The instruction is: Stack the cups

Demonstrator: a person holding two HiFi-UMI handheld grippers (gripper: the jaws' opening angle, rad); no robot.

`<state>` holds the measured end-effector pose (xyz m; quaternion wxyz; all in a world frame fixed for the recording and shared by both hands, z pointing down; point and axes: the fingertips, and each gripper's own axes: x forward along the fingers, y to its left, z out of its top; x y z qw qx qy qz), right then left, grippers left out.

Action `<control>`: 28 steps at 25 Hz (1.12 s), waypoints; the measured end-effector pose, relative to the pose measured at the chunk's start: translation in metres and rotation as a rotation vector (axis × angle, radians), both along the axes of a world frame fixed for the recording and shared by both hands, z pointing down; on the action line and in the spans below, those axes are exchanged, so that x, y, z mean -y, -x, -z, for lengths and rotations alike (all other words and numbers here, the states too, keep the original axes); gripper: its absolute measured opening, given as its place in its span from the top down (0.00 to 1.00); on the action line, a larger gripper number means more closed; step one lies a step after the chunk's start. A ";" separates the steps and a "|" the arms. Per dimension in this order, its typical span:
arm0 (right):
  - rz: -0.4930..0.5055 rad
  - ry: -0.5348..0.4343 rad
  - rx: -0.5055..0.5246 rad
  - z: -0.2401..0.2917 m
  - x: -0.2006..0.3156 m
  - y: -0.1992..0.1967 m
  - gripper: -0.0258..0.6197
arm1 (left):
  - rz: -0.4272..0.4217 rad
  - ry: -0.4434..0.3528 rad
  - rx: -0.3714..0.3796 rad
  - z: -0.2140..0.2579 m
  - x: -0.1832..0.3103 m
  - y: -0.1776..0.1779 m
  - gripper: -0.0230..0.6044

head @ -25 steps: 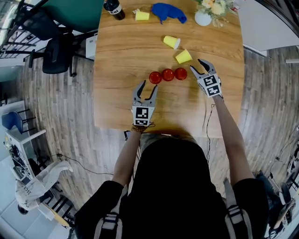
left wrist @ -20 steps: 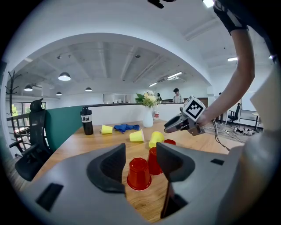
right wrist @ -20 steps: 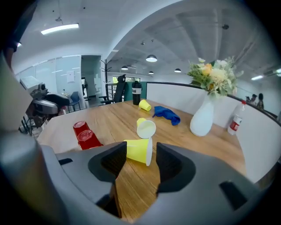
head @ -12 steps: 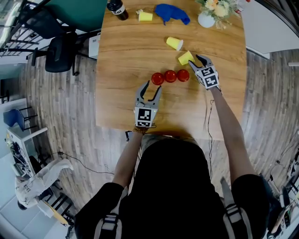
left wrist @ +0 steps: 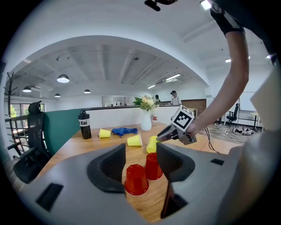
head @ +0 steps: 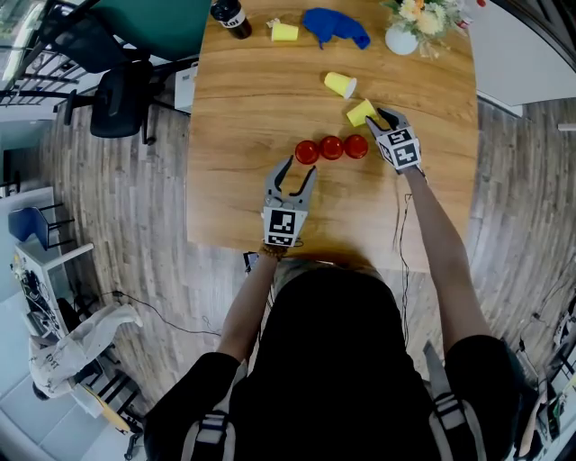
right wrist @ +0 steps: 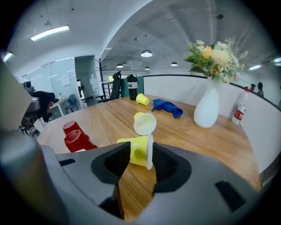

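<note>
Reaching toward the right edge of the table (head: 234, 117), the right gripper (head: 380, 115) is set around a yellow cup (head: 361, 112) lying on its side, evidently so that the cup is taken across its wall near the rim. Its jaws have just been closing with the cup between them; a firm press is not yet evident. The left gripper (head: 297, 171) (jaws wide apart, nothing held) is held by the near edge, behind three upturned red cups (head: 331, 148), presumably in reserve.

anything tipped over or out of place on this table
Yes: three yellow cups lie on their sides, scattered, one far off by the bottle. The red cups stand upside down in a neat row.
</note>
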<state>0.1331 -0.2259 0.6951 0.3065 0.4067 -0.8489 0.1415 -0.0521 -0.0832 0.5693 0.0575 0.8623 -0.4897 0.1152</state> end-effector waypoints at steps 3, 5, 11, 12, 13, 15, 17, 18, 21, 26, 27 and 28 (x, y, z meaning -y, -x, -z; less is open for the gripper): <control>-0.010 0.003 -0.013 -0.002 -0.001 -0.002 0.76 | 0.001 -0.003 0.000 0.002 -0.001 0.000 0.60; -0.022 0.000 -0.018 -0.002 -0.001 -0.003 0.84 | 0.002 -0.006 0.000 0.003 -0.001 0.001 0.60; -0.033 0.003 -0.009 0.001 -0.001 -0.002 0.88 | -0.005 -0.012 0.000 0.007 -0.002 0.000 0.60; -0.037 0.003 -0.003 0.002 -0.001 -0.002 0.89 | -0.007 -0.013 0.002 0.007 -0.002 0.000 0.60; -0.041 0.001 0.003 0.004 -0.002 -0.003 0.90 | -0.008 -0.015 0.003 0.007 -0.002 -0.001 0.60; -0.046 -0.002 0.012 0.008 -0.002 -0.004 0.92 | -0.013 -0.017 0.003 0.007 -0.002 -0.004 0.60; -0.046 -0.008 0.019 0.013 -0.002 -0.005 0.92 | -0.020 -0.020 0.002 0.008 -0.001 -0.008 0.60; -0.044 -0.011 0.022 0.015 -0.002 -0.005 0.92 | -0.023 -0.022 0.001 0.009 -0.001 -0.010 0.60; -0.045 -0.013 0.035 0.022 -0.005 -0.008 0.92 | -0.032 -0.031 -0.002 0.014 -0.001 -0.014 0.60; -0.052 -0.034 0.086 0.041 -0.015 -0.009 0.92 | -0.038 -0.047 -0.002 0.019 0.000 -0.016 0.60; -0.051 -0.040 0.099 0.047 -0.018 -0.009 0.92 | -0.038 -0.048 -0.003 0.019 0.000 -0.016 0.60; -0.052 -0.048 0.115 0.053 -0.021 -0.008 0.92 | -0.039 -0.049 -0.004 0.020 0.000 -0.016 0.60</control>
